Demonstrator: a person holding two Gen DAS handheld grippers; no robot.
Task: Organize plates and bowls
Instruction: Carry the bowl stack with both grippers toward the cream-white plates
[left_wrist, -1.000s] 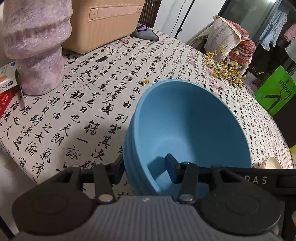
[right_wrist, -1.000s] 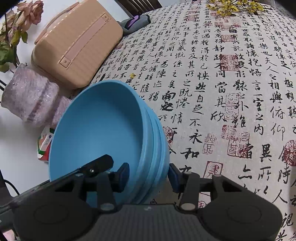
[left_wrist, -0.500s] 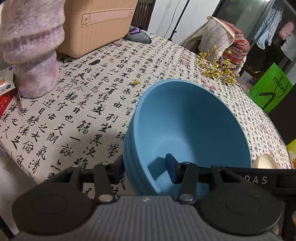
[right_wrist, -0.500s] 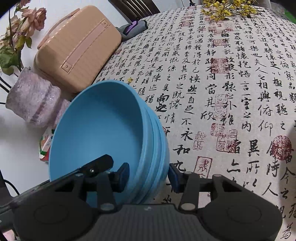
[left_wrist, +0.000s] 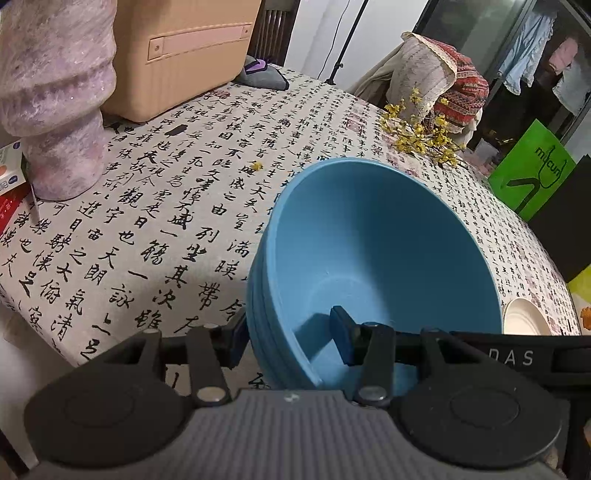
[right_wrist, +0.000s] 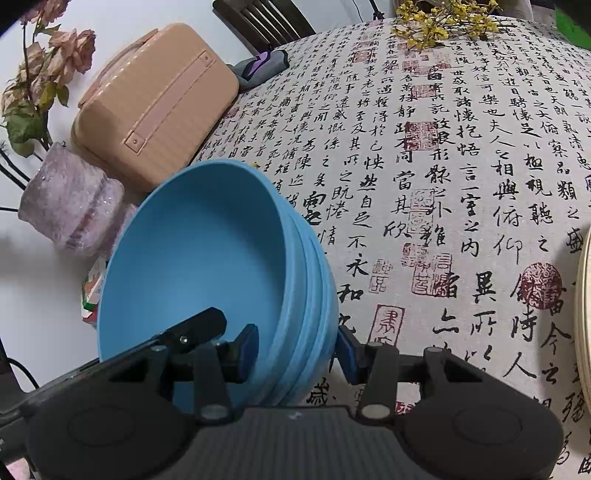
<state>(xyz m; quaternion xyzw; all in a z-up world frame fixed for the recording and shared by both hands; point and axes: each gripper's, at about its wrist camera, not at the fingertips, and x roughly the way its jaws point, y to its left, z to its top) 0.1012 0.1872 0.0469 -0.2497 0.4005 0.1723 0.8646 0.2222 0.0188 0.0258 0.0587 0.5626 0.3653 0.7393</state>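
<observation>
Above the surface, a stack of blue bowls is held tilted between two grippers, one at each side of its rim. The left gripper pinches the rim wall, one blue finger pad outside the stack and the other inside the top bowl. The right gripper grips the opposite side the same way: one pad sits inside the bowl, the other presses the outer wall. In the left view, the right gripper's black arm crosses behind the bowls and carries pale letters reading "DAS".

A cloth covers the surface, printed all over with black Chinese calligraphy and red seal stamps; the characters are clear but too many to list. At the far left stands a mottled pink-purple vase holding dried roses, with a small box partly hidden beside it; its print cannot be read. Just beyond the vase lies a peach-coloured ribbed case with a strap handle. A sprig of yellow flowers lies at the far edge of the cloth. Off the surface, a green bag bears dark lettering that looks like "mucun", though the reading is uncertain. A small cream dish sits on the cloth near the right edge of the left view.
</observation>
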